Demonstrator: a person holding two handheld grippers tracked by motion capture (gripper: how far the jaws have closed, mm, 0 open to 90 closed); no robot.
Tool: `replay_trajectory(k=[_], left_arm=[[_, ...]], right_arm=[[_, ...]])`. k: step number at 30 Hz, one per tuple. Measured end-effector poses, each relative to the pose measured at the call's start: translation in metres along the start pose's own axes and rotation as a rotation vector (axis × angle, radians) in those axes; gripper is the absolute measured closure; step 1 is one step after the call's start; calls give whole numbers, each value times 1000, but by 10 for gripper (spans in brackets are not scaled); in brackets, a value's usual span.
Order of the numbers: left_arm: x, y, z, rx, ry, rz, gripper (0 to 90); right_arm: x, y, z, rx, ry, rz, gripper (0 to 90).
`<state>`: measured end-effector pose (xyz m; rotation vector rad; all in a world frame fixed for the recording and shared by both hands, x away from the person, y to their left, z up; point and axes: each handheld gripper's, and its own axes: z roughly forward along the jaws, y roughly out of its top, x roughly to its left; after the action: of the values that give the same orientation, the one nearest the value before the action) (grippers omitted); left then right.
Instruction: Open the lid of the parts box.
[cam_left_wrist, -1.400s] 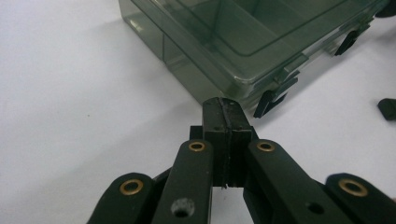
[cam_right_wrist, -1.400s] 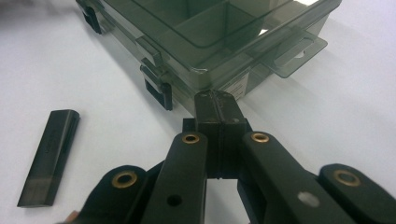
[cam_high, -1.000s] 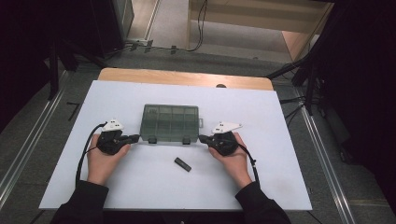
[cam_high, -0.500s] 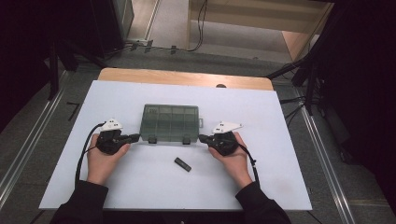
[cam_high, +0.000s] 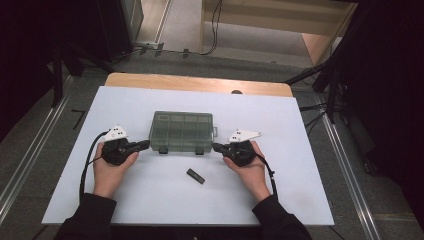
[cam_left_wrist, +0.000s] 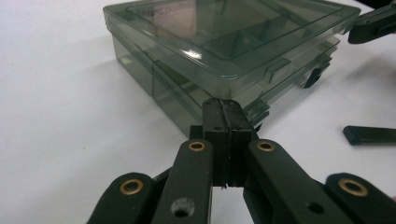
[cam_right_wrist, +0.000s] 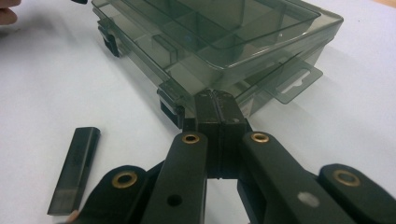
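1. Smoky plastic box (cam_high: 183, 131), lid shut, sits mid tabletop (cam_high: 300, 190).
2. Left gripper (cam_high: 145, 145) at box's left near corner, right gripper (cam_high: 216, 147) at right near corner; both fingers clenched, nothing held.
3. Small black bar (cam_high: 195, 176) lies near box's front edge; bare tabletop all round.

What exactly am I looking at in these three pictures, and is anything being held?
No robot arm here: a person sits at a white table with a hand-held gripper in each hand. The high view looks down from above; the left hand-held gripper is at its left, the right hand-held gripper at its right. The other two pictures come from cameras riding on each tool, looking along its own black jaws. Between the tools lies a closed, smoky see-through compartment box. A small flat black bar lies in front of it. Both pairs of jaws are pressed shut with nothing between them, their tips close to the box's front corners. So nothing is held.
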<state>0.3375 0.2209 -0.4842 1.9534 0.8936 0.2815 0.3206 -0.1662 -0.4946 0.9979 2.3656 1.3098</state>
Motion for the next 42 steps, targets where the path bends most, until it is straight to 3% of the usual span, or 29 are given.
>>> replay_trajectory(k=[9,18,21,24,28,31,34,38,42], left_arm=[[-2,3,-2,-64,-4,-12,892],[-4,7,-1,-92,3,-10,892],[-5,8,-1,-97,2,-8,892],[-7,10,0,-109,0,-6,892],[-8,11,1,-116,1,-4,892],[-8,13,2,-119,0,-4,892],[-7,15,3,-128,-4,-14,892],[-9,18,6,-139,-5,-15,892],[-10,23,9,-150,-9,-15,892]], right_arm=[[4,4,-2,-21,7,-14,880],[5,6,-8,-68,32,-15,865],[5,7,-11,-95,41,-6,730],[6,10,-17,-137,12,18,514],[4,15,-24,-184,10,34,342],[2,17,-28,-194,10,27,175],[-3,18,-28,-211,-4,65,0],[-9,19,-28,-230,-45,89,0],[-13,21,-26,-243,-49,97,0]])
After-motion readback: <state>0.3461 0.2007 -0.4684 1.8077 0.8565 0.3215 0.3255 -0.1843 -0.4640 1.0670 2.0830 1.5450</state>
